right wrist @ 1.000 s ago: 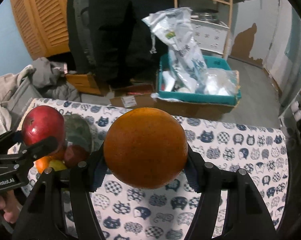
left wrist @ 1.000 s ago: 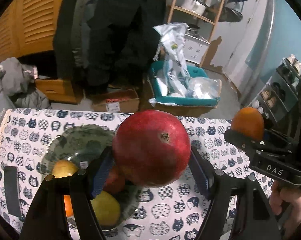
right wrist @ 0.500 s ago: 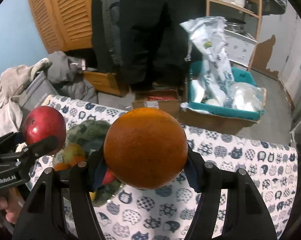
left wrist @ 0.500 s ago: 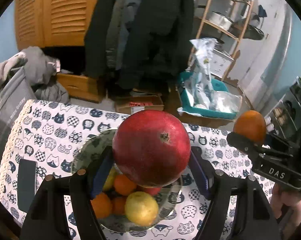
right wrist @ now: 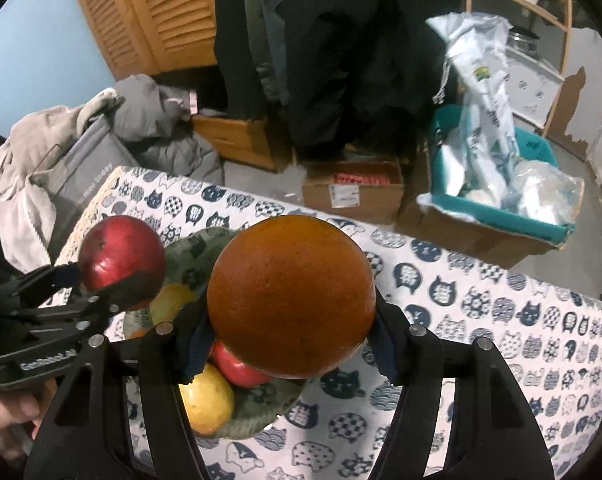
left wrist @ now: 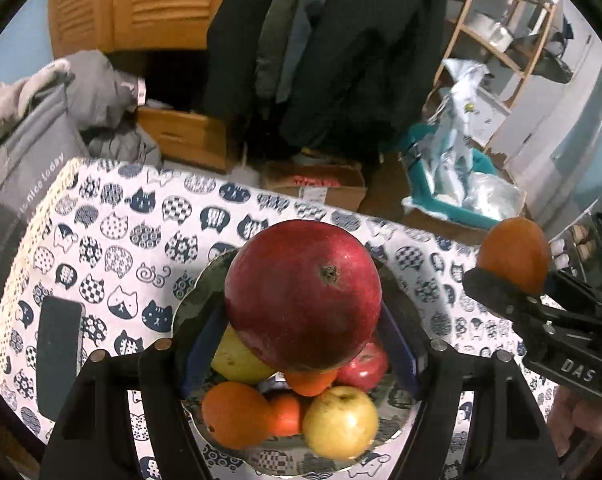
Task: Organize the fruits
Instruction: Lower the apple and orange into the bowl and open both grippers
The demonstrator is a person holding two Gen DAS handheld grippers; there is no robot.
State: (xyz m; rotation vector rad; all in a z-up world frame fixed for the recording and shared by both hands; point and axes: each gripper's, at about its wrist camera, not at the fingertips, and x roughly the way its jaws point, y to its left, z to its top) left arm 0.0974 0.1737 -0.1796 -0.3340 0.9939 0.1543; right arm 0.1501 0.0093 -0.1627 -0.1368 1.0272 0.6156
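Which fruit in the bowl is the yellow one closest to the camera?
The yellow apple at the bowl's near rim, beside the small oranges. The other yellowish fruit sits farther back, half hidden under the big red fruit.

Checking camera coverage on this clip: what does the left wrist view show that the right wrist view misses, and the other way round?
Only the left wrist view shows the dark phone lying on the cat-print tablecloth, and two oranges at the bowl's near side.

Only the right wrist view shows the bare stretch of cloth right of the bowl, and blue wall.

Both show the left gripper shut on the pomegranate, the right gripper shut on the big orange, and the teal bin.
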